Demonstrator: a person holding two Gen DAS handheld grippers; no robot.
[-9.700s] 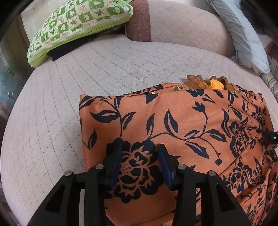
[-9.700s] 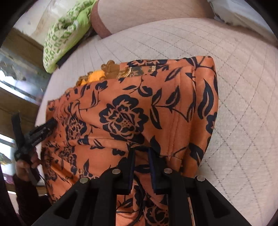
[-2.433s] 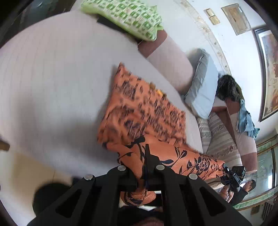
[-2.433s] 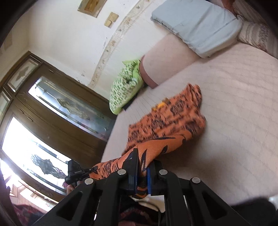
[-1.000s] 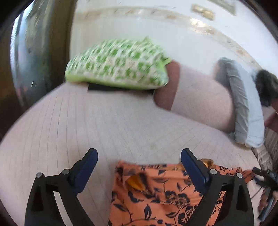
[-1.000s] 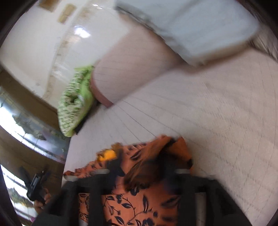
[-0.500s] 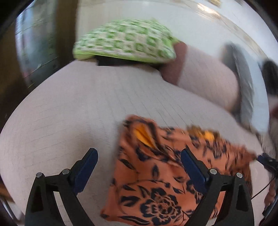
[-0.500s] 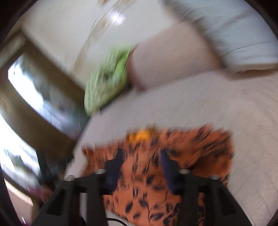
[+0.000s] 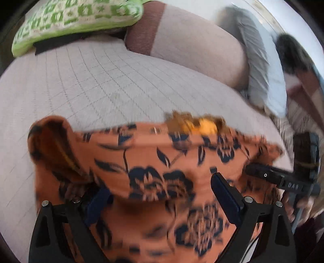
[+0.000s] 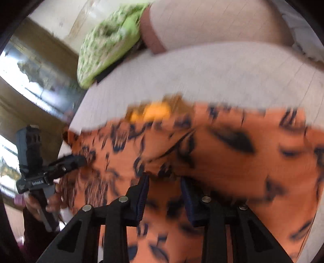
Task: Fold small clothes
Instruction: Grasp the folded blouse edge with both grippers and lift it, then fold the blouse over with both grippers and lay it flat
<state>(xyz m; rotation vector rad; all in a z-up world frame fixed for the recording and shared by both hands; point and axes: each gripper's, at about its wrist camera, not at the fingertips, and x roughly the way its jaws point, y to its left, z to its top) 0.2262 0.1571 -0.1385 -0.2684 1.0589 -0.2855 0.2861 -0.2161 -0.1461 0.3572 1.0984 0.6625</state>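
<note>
An orange garment with a dark floral print lies on the pale quilted sofa seat, with a yellow-gold trim at its far edge. It also fills the right wrist view. My left gripper is open, its jaws wide apart over the near part of the cloth, whose left corner is curled up. My right gripper is open over the cloth's near edge, with cloth bunched between the pads. Both views are blurred by motion.
A green-and-white patterned cushion lies at the back left on the sofa. A grey pillow leans at the back right. The sofa backrest rises behind the seat. A glass-panelled wooden door stands at the left.
Both grippers have dropped lower and closer to the garment. The cloth now lies under and between the jaws, and its left corner has curled up.
</note>
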